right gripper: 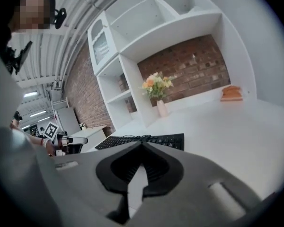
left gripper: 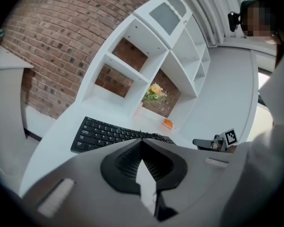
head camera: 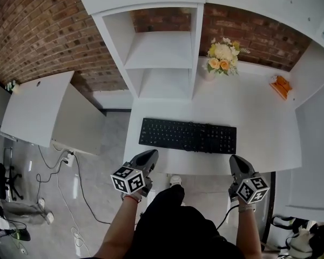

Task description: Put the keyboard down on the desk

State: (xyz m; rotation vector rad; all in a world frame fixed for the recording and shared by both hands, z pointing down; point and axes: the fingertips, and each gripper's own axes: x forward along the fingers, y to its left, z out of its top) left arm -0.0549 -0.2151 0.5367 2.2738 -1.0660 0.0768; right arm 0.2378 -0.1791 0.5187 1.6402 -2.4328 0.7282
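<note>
- Left gripper view: its fingers (left gripper: pixel 109 150) are pressed together on nothing, the tips meeting short of the keyboard (left gripper: pixel 109 132). The right gripper view shows the same, fingers (right gripper: pixel 180 157) closed and empty.
- Left gripper (head camera: pixel 150 155) and right gripper (head camera: pixel 235 161) hang just off the near edge of the tabletop (head camera: pixel 254 112), one toward each end of the keyboard and apart from it.
- The keyboard lies flat and square to that edge, probably placed within typing reach; the task looks done.
- Flowers (head camera: pixel 222 55) and shelf unit (head camera: pixel 159 50) stand well behind, out of the way.
</note>
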